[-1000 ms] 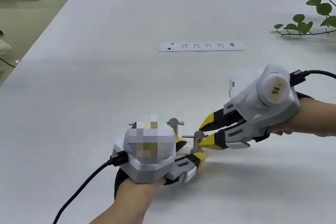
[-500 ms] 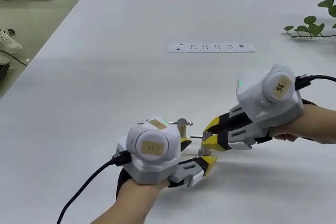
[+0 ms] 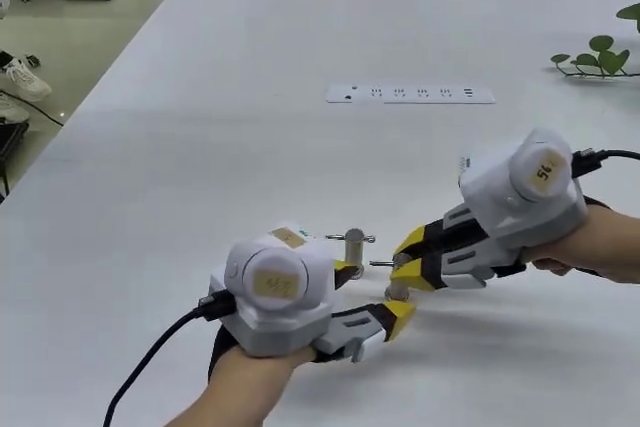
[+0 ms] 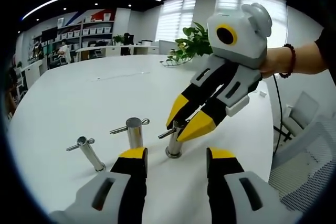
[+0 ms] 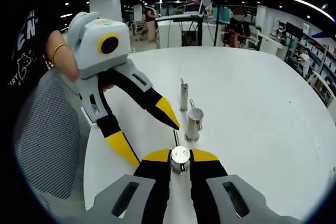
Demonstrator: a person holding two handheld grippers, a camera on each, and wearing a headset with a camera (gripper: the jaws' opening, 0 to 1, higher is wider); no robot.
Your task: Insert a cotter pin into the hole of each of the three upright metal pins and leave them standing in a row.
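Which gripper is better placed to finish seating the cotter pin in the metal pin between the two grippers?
Right. The right gripper is closed on the cotter pin at the top of that metal pin. The left gripper is open and empty, low near the base, better suited to steadying.

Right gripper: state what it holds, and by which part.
The nearest metal pin, pinched at its top end between the right gripper fingers.

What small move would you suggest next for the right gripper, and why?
Probably ease the right gripper forward to seat its cotter pin fully in the nearest metal pin; only a short end pokes through the hole.
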